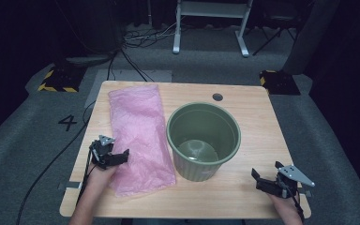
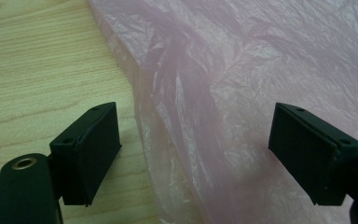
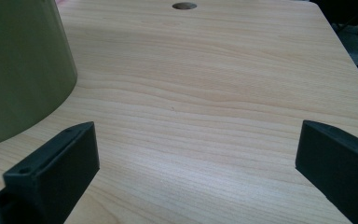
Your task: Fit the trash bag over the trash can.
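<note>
A crumpled pink plastic bag [image 1: 138, 136] lies flat along the left half of the wooden table [image 1: 253, 108]. To its right stands an olive-green bin [image 1: 203, 140], upright and empty. My left gripper [image 1: 115, 157] is low over the bag's near left edge. In the left gripper view the bag [image 2: 242, 70] has its rumpled edge between the spread jaws of that gripper [image 2: 193, 116], and the pads do not press on it. My right gripper [image 1: 265, 176] is open over bare wood at the near right; in its own view [image 3: 196, 135] the bin [image 3: 18, 70] stands to the left.
A round cable hole [image 1: 217, 97] sits near the table's far edge, also seen in the right gripper view [image 3: 184, 5]. Grey carpet, cables, yellow-black floor blocks [image 1: 58, 79] and a white frame [image 1: 211, 23] lie beyond the table.
</note>
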`<state>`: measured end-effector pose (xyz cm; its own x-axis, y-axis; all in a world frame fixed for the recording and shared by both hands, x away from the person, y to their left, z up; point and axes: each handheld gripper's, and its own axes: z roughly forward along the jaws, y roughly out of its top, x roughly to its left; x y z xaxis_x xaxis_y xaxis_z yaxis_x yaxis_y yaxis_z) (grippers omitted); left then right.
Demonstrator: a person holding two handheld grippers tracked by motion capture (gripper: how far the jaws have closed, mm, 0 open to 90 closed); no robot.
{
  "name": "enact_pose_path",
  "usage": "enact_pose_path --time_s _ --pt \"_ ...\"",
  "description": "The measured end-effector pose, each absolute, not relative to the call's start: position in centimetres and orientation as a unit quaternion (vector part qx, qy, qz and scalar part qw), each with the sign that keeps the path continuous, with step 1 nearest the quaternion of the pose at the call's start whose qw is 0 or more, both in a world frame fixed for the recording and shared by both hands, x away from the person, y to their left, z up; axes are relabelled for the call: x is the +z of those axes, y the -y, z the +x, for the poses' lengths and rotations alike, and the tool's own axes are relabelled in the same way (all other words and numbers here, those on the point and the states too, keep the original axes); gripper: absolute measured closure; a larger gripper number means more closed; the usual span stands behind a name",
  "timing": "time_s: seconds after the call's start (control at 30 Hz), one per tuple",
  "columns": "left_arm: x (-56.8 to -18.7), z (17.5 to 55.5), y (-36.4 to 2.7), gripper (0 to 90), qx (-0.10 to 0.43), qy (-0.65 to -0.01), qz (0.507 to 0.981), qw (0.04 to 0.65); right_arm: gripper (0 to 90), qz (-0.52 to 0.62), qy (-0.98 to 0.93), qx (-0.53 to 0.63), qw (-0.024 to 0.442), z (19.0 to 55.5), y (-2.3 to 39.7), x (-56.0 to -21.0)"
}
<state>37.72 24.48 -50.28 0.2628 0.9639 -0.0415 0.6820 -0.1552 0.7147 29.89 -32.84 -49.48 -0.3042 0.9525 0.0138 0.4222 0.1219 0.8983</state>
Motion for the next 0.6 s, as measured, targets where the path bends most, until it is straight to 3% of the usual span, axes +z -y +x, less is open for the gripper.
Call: enact_pose_path --time_s 0.17,0.3,0.5,0.6 --pt "-50.26 37.61 -24.02 29.4 0.227 -0.542 0.741 0.325 0.0 0.504 -0.685 0.428 0.306 29.96 32.73 -49.6" --pt "-50.22 37.45 -23.86 48.7 0.228 -0.526 0.748 0.335 0.0 0.505 -0.684 0.428 0.307 29.95 32.83 -49.67" --pt "-50.25 37.12 -23.46 86.2 0.236 -0.512 0.755 0.336 0.0 0.505 -0.685 0.426 0.306 29.97 32.93 -49.8" --pt "-50.25 36.98 -23.61 89.2 0.235 -0.511 0.752 0.345 0.1 0.506 -0.683 0.427 0.307 29.91 33.02 -49.81"
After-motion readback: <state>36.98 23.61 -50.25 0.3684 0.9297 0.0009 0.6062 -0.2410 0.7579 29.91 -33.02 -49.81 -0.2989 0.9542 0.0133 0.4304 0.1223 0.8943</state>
